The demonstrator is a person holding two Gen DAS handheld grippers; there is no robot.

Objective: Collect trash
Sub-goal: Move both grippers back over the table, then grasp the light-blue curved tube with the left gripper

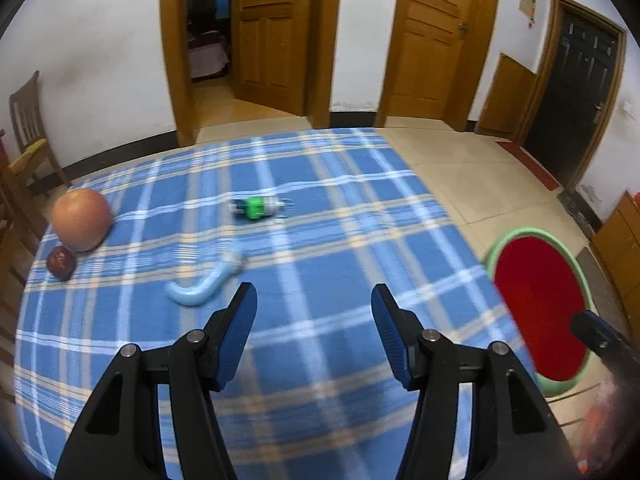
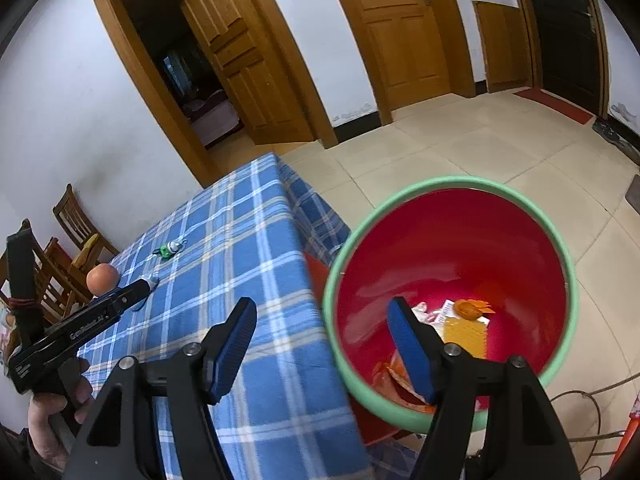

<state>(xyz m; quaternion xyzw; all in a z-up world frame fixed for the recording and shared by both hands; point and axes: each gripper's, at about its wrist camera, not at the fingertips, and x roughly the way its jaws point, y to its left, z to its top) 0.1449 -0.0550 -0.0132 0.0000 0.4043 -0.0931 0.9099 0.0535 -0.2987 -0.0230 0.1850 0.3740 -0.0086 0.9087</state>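
Observation:
A small crushed bottle with a green label (image 1: 259, 207) lies on the blue plaid tablecloth (image 1: 320, 248), and a curved pale blue plastic piece (image 1: 206, 283) lies nearer. My left gripper (image 1: 314, 298) is open and empty, just right of the blue piece. A red bin with a green rim (image 2: 452, 276) stands by the table's right edge; it also shows in the left wrist view (image 1: 538, 306). Orange peel and wrappers (image 2: 466, 314) lie in it. My right gripper (image 2: 322, 312) is open and empty over the bin's near rim. The bottle (image 2: 172, 248) shows far left.
A large orange fruit (image 1: 82, 218) and a small dark red fruit (image 1: 61, 262) sit at the table's left edge. Wooden chairs (image 2: 70, 240) stand left of the table. Tiled floor (image 1: 472, 176), wooden doors and a cable (image 2: 592, 412) lie beyond.

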